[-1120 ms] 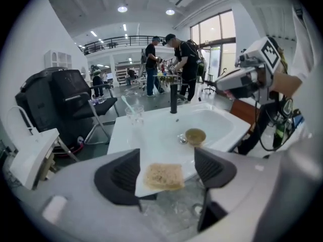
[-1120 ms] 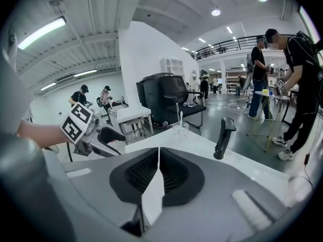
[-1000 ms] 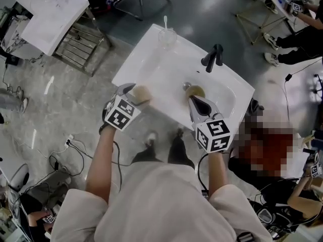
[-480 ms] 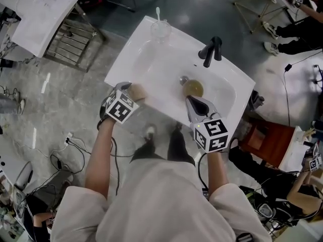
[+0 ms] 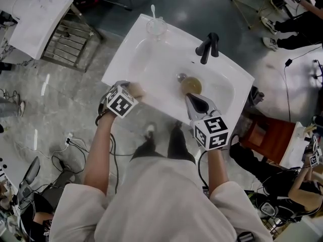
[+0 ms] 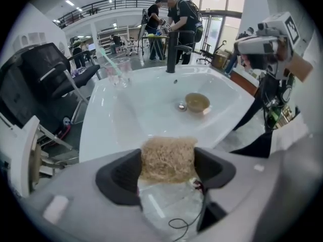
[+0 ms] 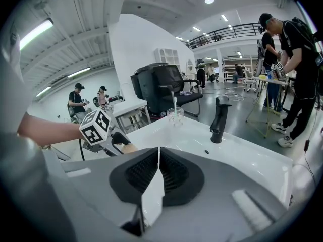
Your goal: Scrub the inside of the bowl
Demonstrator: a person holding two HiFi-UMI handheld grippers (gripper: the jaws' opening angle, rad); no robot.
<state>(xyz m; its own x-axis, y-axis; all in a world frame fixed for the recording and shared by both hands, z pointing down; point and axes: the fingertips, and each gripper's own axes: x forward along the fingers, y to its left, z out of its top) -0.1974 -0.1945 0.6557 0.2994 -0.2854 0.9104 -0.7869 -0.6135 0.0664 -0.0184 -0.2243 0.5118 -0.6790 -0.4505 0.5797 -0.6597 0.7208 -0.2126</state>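
A small amber bowl (image 5: 191, 86) sits in the white sink (image 5: 151, 59) beside the drain (image 5: 180, 77); the left gripper view shows the bowl (image 6: 197, 103) upright and far ahead. My left gripper (image 6: 167, 158) holds a tan scrubbing sponge (image 6: 167, 159) between both pads, and its jaws are closing on it. In the head view the left gripper (image 5: 132, 91) hovers over the sink's front left rim. My right gripper (image 7: 158, 158) is shut and empty. In the head view the right gripper (image 5: 194, 101) points at the bowl from the front rim, just short of it.
A black faucet (image 5: 208, 47) stands at the sink's back edge. A clear glass (image 5: 156, 26) with a white stick in it sits at the far left corner. A metal rack (image 5: 65, 42) stands left of the sink. People stand at tables at the right.
The head view has shifted a little. Both grippers stay at the sink's front rim, the left one still holding the sponge.
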